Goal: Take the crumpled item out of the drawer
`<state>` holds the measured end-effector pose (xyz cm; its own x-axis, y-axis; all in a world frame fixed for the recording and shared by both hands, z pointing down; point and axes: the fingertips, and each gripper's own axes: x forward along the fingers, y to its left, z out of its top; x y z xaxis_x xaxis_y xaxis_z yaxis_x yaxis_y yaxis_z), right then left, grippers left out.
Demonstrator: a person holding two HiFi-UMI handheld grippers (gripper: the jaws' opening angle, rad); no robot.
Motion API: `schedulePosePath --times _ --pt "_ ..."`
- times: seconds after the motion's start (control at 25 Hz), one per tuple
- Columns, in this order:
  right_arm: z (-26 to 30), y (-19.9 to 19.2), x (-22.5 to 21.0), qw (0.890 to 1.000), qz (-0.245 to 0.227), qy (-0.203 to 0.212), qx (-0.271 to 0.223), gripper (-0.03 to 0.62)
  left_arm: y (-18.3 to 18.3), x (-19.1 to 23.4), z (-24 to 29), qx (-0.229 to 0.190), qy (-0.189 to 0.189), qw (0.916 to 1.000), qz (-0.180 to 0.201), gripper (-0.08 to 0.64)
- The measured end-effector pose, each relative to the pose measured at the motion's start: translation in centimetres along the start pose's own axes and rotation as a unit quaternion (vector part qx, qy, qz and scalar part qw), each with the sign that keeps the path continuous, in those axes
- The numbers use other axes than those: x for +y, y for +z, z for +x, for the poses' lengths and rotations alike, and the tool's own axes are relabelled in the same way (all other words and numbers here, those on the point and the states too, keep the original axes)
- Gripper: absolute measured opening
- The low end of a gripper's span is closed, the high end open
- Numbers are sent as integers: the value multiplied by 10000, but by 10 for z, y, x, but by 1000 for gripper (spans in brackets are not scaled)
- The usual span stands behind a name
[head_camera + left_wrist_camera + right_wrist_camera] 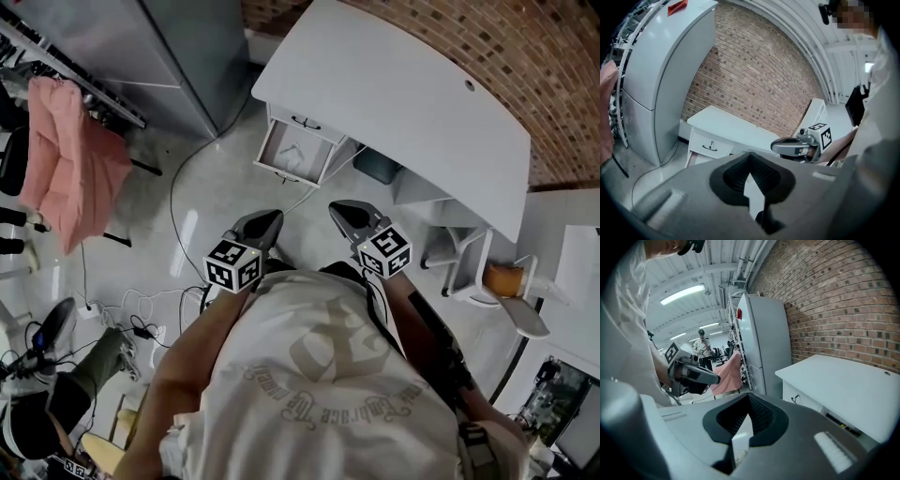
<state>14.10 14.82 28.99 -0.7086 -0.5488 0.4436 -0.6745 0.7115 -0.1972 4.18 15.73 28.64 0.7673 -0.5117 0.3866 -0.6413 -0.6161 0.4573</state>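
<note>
Open drawer (292,156) sits at the desk (394,103) end; pale crumpled item (296,153) inside, barely readable; well ahead of both claws; left claw (265,219) nearer than right claw (343,209); both closed, empty.

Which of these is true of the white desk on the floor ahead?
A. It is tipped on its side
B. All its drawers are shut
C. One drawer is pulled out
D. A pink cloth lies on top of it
C: in the head view a drawer sticks out from the front of the upright white desk, its inside open to view.
</note>
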Motion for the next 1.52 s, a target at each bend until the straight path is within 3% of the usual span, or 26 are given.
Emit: schedulePosePath --times 0.24,0.68,1.0,1.24,1.52 --pt "36 14 -5 9995 18 -311 69 8 15 35 -15 -35 -26 10000 62 5" --pt "70 22 -6 9992 38 -344 183 9 15 71 -35 -221 206 9993 -203 5" --pt "95 19 -13 9996 30 -13 266 9 8 83 -36 -284 484 9973 -465 5" --pt "123 6 -39 9979 -8 157 633 9 8 99 -23 -157 693 9950 -697 5" --pt "161 -10 -76 9930 -177 340 1115 9 11 123 12 1 940 9932 -682 5"
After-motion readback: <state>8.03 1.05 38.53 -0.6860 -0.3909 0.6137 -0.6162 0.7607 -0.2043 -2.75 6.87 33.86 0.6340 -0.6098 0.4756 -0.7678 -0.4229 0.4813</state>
